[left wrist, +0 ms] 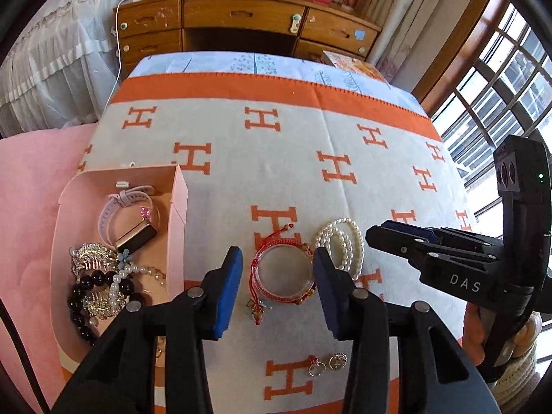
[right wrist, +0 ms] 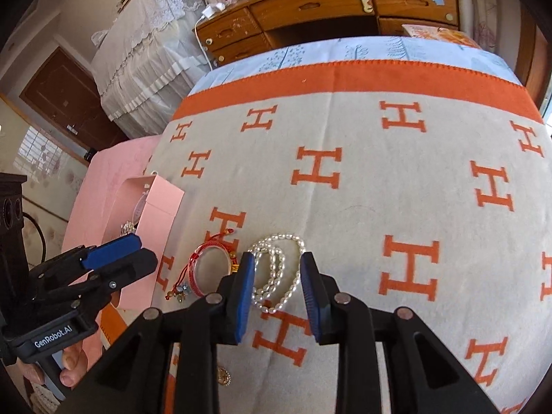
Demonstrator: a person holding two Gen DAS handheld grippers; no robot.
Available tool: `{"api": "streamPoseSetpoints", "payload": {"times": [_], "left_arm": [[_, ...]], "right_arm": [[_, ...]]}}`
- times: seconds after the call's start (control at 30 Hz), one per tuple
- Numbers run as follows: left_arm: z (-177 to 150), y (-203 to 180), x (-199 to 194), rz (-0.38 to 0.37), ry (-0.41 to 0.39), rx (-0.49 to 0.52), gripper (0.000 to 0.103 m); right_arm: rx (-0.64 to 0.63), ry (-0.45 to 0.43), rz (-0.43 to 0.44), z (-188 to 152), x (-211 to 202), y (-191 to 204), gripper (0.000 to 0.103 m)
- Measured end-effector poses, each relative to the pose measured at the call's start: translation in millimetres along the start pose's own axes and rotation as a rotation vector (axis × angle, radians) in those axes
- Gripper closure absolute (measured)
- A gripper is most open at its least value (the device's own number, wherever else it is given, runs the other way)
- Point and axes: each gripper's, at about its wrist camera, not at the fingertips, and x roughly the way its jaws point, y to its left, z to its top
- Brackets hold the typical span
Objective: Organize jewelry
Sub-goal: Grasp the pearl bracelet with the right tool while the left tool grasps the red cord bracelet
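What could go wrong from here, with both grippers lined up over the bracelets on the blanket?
1. The left gripper brackets the red cord bracelet, whose charm tail trails loose and might snag or drag.
2. The pearl bracelet lies in loose coils between the right gripper fingers; a pinch might catch only one strand.
3. The two bracelets lie close together, so the grippers may crowd each other.

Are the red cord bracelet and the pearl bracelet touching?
Apart. In the left wrist view, blanket shows between the red cord bracelet and the pearl bracelet.
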Motion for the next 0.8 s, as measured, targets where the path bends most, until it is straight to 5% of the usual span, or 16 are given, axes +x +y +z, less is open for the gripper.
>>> {"api": "streamPoseSetpoints", "payload": {"times": [0.3, 0.57, 0.63, 0.8], "left_arm": [[3.0, 12.6, 18.7, -0.001, 0.102, -0.014, 0.062], [3.6, 10.5, 35.4, 0.005, 0.148, 0.003, 0.062], [3.3, 10.0, 39.3, 0.006, 0.158, 0.006, 0.062], [3.4, 6.7, 53.6, 0.020, 0.189, 0.023, 0.062]], "right_arm": [[-0.070, 0.080, -0.119, 5.8, 36.3, 13.5, 0.075], [-0.348, 0.061, -0.317, -9.4, 44.6, 45.0, 0.077], [-0.370, 0.057, -0.318, -12.0, 43.2, 46.1, 0.094], [-0.314, 0.054, -0.269, -14.8, 31.9, 35.3, 0.098]]}}
